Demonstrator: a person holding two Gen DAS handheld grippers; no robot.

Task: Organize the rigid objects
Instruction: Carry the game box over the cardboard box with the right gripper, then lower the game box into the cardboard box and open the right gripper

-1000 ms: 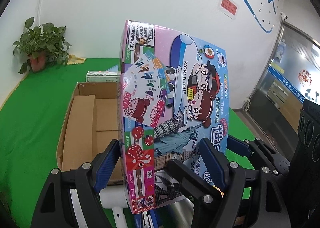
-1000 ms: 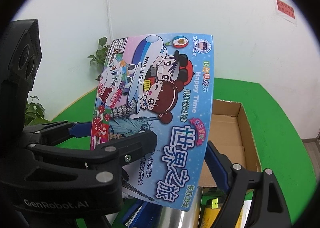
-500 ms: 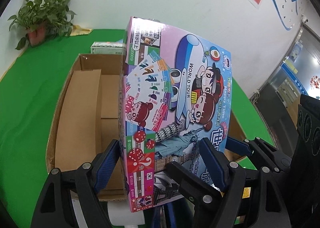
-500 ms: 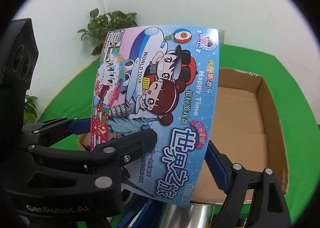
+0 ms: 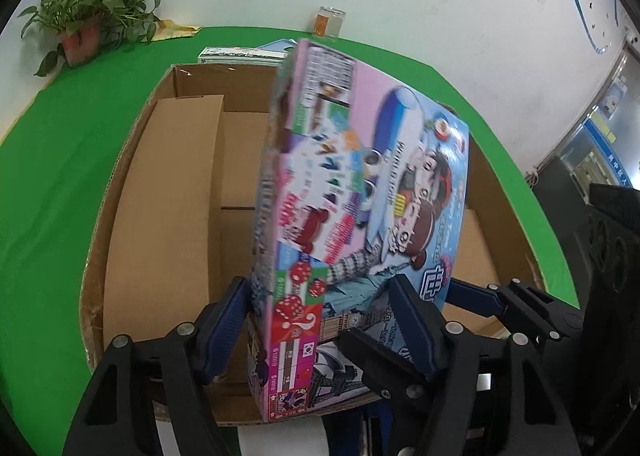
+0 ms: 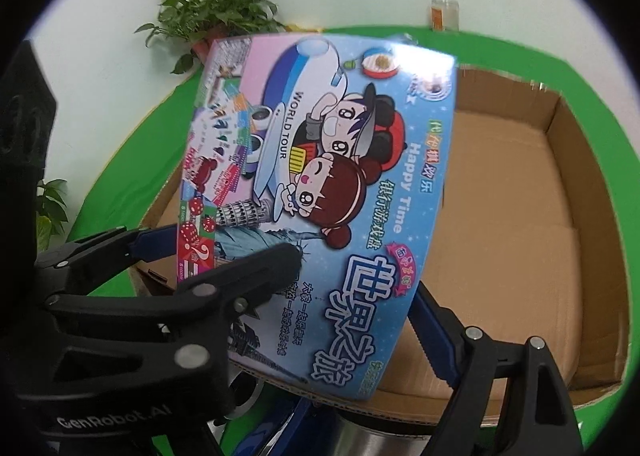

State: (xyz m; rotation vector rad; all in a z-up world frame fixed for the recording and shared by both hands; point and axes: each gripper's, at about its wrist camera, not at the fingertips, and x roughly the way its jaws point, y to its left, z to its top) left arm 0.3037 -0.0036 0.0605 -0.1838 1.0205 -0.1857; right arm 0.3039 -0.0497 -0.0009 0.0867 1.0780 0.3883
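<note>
A colourful board game box hangs tilted on its long edge over an open, empty cardboard carton. Both grippers hold its near end. My left gripper straddles the pink side edge; its jaws are closing, and its blue pads touch the box's back and printed front. My right gripper clamps the same end, one finger across the printed face and the other behind the box. The far end of the box is blurred in the left wrist view.
The carton stands on a green table. Behind it lie flat boxes and a glass jar by the white wall. A potted plant sits at the far left corner. A metal cylinder lies below the grippers.
Both grippers carried the game box forward and down over the carton and now point more steeply into it. The left pads have drawn in against the box, whose far end has tipped away.
</note>
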